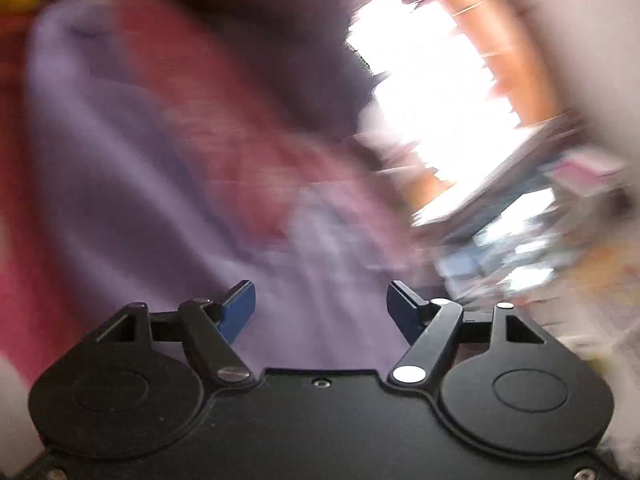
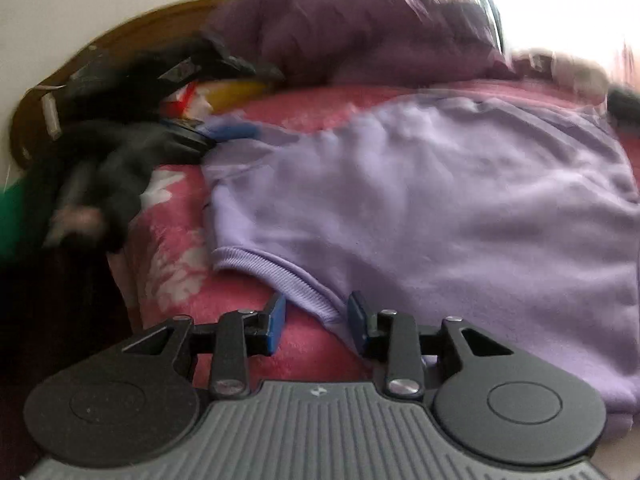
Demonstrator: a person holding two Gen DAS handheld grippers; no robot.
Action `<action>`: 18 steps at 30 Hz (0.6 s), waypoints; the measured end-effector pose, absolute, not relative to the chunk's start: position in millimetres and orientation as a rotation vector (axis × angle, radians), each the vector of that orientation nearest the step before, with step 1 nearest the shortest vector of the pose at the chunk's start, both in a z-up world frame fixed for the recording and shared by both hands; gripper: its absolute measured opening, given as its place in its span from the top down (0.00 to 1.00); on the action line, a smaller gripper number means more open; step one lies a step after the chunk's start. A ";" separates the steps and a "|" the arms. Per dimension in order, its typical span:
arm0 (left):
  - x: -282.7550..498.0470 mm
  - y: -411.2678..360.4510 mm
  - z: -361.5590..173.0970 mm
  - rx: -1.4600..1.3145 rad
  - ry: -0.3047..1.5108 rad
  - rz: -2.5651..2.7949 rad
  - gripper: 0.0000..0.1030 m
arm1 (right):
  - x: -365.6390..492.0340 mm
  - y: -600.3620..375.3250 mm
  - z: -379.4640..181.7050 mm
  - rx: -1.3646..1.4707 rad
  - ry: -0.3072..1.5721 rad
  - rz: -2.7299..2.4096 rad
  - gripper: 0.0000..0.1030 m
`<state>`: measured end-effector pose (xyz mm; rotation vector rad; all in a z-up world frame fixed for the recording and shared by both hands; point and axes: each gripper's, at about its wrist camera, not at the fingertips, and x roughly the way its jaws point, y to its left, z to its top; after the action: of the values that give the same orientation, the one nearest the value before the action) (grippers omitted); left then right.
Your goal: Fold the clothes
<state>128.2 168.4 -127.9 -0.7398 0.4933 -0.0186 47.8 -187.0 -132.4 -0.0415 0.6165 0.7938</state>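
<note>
My right claw point(image 2: 316, 320) stands with its blue pads point(image 2: 277, 322) apart, holding nothing. Between the pads lies the ribbed cuff point(image 2: 294, 280) of a lilac top point(image 2: 440, 200); whether either pad touches the cuff I cannot tell. The top is spread over a pink blanket point(image 2: 176, 232) with white blotches, on a bed, and reaches from just ahead of this claw to the right edge of the view. Beyond it sits a heap of dark purple cloth point(image 2: 360, 28). At far left, my left claw point(image 2: 236, 130) shows as a blue pad touching the top's far edge, with a dark sleeve point(image 2: 108, 168) behind it; blur hides the grip. A brown headboard point(image 2: 120, 44) curves behind that, against a pale wall.

In the left wrist view, heavily blurred, my left claw point(image 1: 320, 308) also has its pads point(image 1: 240, 312) wide apart, empty. The top point(image 1: 120, 184) fills the space just ahead of and under them, with the blanket point(image 1: 224, 120) on both sides. A bright window point(image 1: 432, 100) with an orange frame lies at upper right.
</note>
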 end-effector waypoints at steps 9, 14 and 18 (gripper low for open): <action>148.4 249.3 -109.9 -1.014 0.385 -0.024 0.37 | 36.8 -197.8 -128.6 -0.065 0.625 0.817 0.65; 194.2 213.1 -128.4 -0.909 0.633 -0.196 0.35 | 43.8 -170.7 -126.0 -0.061 0.628 0.831 0.65; 214.5 259.6 -127.8 -0.976 0.579 -0.157 0.36 | 53.1 -139.3 -126.9 -0.050 0.623 0.847 0.65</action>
<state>214.5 259.6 -127.8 -0.9757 0.5791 -0.1568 53.1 -139.3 -126.9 -0.0503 0.6230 0.8471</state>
